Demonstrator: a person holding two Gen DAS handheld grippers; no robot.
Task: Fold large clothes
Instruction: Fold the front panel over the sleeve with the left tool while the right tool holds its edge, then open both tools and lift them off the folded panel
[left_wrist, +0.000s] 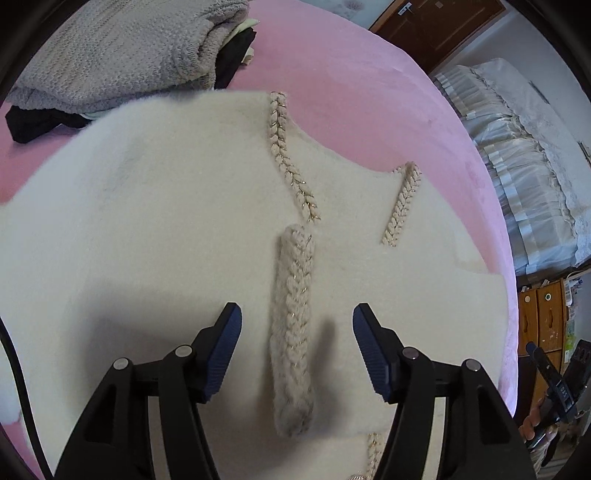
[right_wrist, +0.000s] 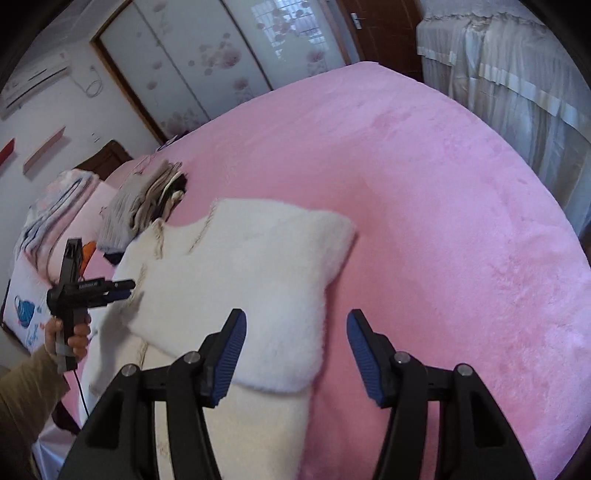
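Pink plush bedding (right_wrist: 424, 184) carries the fluffy white sweater (right_wrist: 236, 280), which lies partly folded at the bed's near left, its upper half turned over a lower layer. Its long axis runs near to far, neckline toward the far folded clothes stack (left_wrist: 122, 55). A braided trim strip (left_wrist: 291, 332) lies along that axis, between the released jaws of the left gripper (left_wrist: 297, 347). The right gripper (right_wrist: 295, 354) hovers over the sweater's right edge, jaws open and empty. Judged from this, the next fold wants both grips on matching corners, edges aligned, trim kept flat.
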